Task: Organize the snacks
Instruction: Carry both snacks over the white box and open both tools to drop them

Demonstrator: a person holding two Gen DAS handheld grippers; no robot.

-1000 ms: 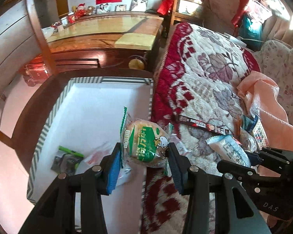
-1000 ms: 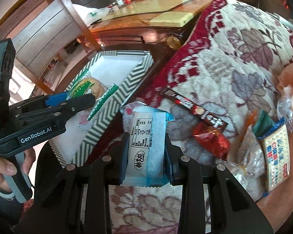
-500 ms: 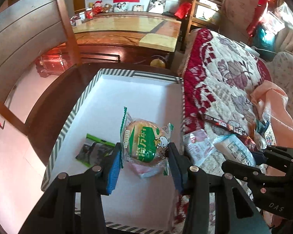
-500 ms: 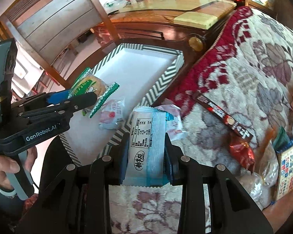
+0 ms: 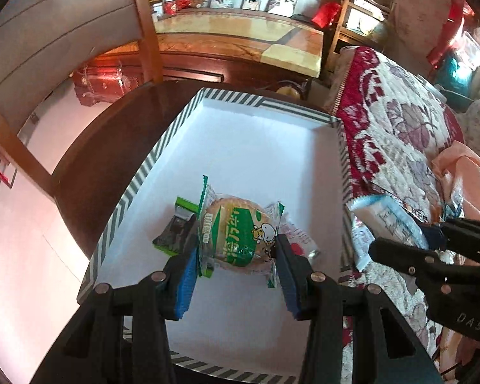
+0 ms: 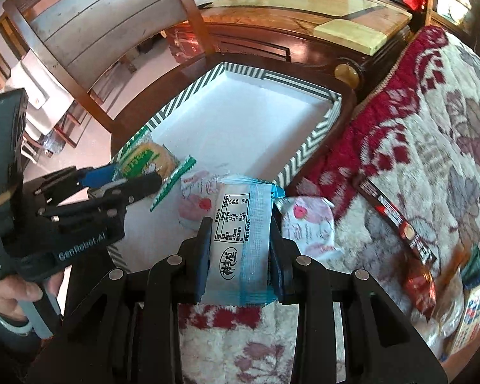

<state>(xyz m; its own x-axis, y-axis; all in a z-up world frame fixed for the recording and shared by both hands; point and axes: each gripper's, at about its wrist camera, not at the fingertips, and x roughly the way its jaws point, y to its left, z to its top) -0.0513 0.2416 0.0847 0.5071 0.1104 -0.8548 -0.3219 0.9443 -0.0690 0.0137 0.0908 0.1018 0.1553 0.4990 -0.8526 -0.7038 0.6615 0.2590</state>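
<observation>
Now further over the striped tray [image 5: 134, 188] than a second ago: left gripper [image 5: 236, 256] clamped on green bun packet [image 5: 236, 233], above the tray's near part. Right gripper [image 6: 240, 249] clamped on blue-white packet [image 6: 240, 240], beside the tray's right wall. Best lowered near the tray floor, then released beside the packets already inside.

"GenRobot.AI" stands in pale letters on the side of the left tool [image 6: 124, 188] at the lower left of the right wrist view. "DAS" is moulded on the right tool [image 5: 432, 240] at the lower right of the left wrist view. The print on the green bun packet [image 5: 236, 236] and the white-and-blue packet [image 6: 240, 240] is too small to make out.
</observation>
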